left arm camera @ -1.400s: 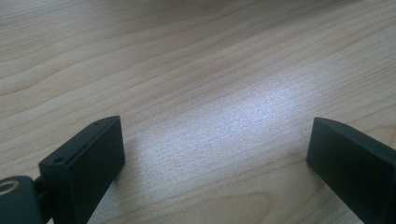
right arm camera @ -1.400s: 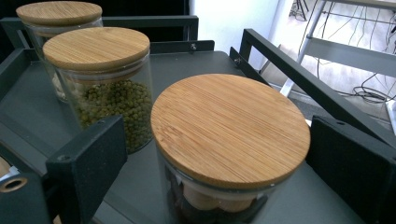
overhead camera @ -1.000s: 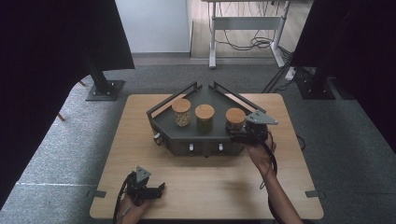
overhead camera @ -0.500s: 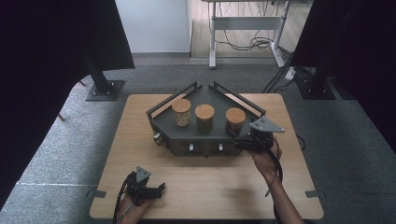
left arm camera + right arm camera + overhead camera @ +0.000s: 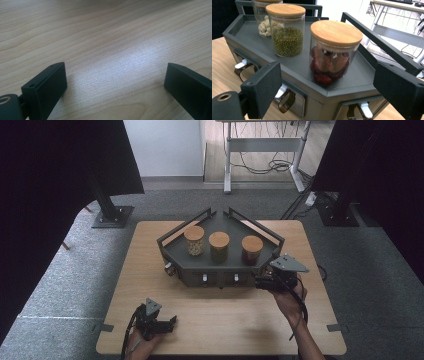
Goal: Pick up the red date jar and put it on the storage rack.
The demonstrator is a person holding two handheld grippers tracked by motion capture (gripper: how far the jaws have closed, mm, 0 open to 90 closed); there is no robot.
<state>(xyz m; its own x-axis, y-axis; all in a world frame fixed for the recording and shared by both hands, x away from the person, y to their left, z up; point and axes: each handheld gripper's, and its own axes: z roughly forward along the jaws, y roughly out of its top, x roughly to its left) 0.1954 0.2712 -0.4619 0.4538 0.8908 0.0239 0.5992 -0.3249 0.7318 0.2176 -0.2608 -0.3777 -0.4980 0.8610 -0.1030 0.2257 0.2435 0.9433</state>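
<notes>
Jar point(image 5: 332, 53), wooden lid, red contents

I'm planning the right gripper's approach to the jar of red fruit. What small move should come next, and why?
Probably ease the right gripper up and forward toward the red-fruit jar. Its open jaws sit low, level with the rack's front edge and drawer handles, with nothing between them; the jar stands on the tray just beyond, apart from the green-bean jar, so there is room either side.
</notes>
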